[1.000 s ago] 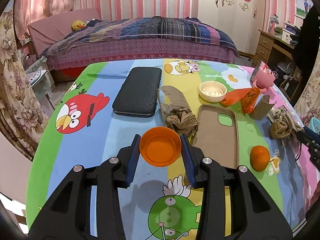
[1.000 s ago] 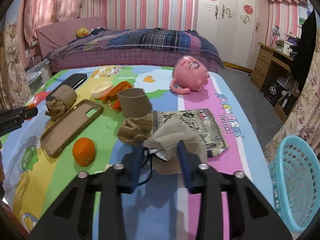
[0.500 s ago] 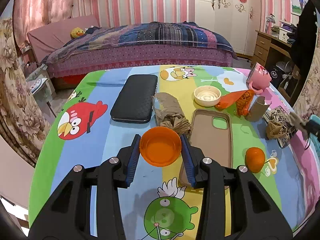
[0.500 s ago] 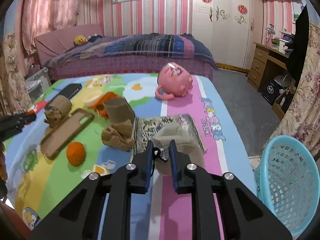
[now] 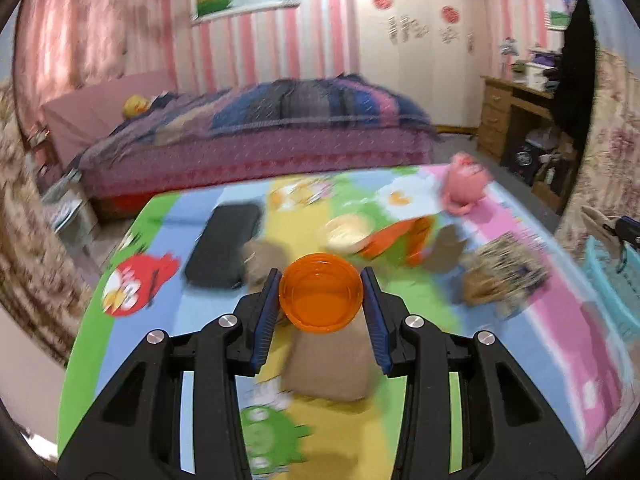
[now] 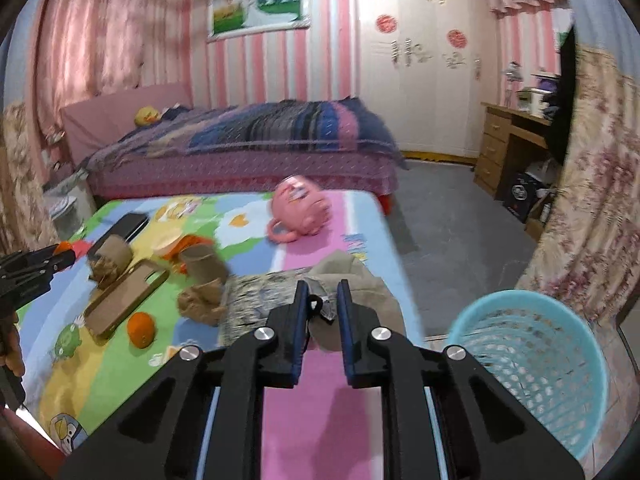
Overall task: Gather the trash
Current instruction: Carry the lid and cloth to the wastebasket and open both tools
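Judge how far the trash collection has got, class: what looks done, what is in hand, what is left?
Done: nothing clearly; the blue basket beside the table looks empty, though its mesh is hard to read. In hand: the left gripper clamps an orange cup, and the right gripper pinches a crumpled brown paper. Left: the cardboard tube, another paper wad and the orange wrapper lie on the table.

An orange plastic cap (image 5: 321,298) hangs above the table; a crumpled beige mask (image 6: 352,280) hangs over its right edge.
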